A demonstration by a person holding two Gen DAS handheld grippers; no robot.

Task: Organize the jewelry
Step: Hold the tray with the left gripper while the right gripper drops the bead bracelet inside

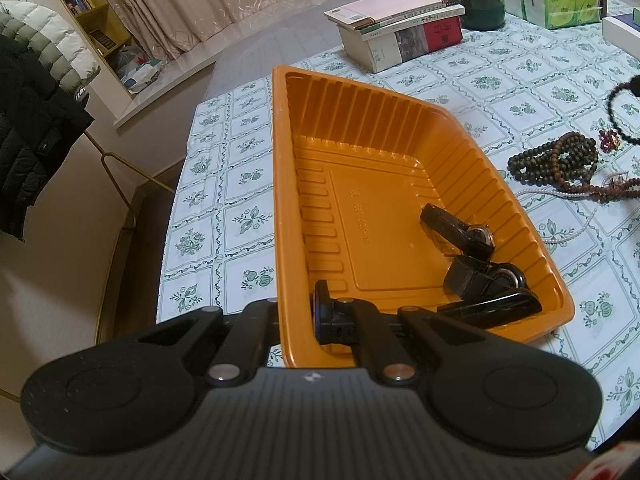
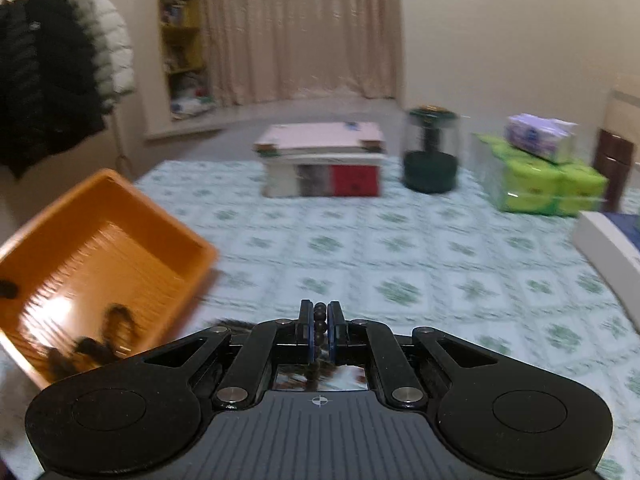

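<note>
While left gripper (image 1: 298, 316) clamps near rim of orange tray (image 1: 280, 184), jaws closed on its wall, right gripper (image 2: 320, 328) pinches dark bead strand (image 2: 320, 322), jaws closed on beads; tray on floral tablecloth (image 1: 520, 80); black watches (image 1: 480, 268) inside tray, near-right corner; brown bead bracelets (image 1: 556, 162) right of tray; book stack (image 1: 396, 28) beyond tray

Worktop (image 1: 500, 84) (green-patterned cloth) carrying an orange tray (image 1: 400, 128), stacked books (image 1: 400, 36), bead strands (image 1: 556, 160), tissue packs (image 1: 560, 4).
</note>
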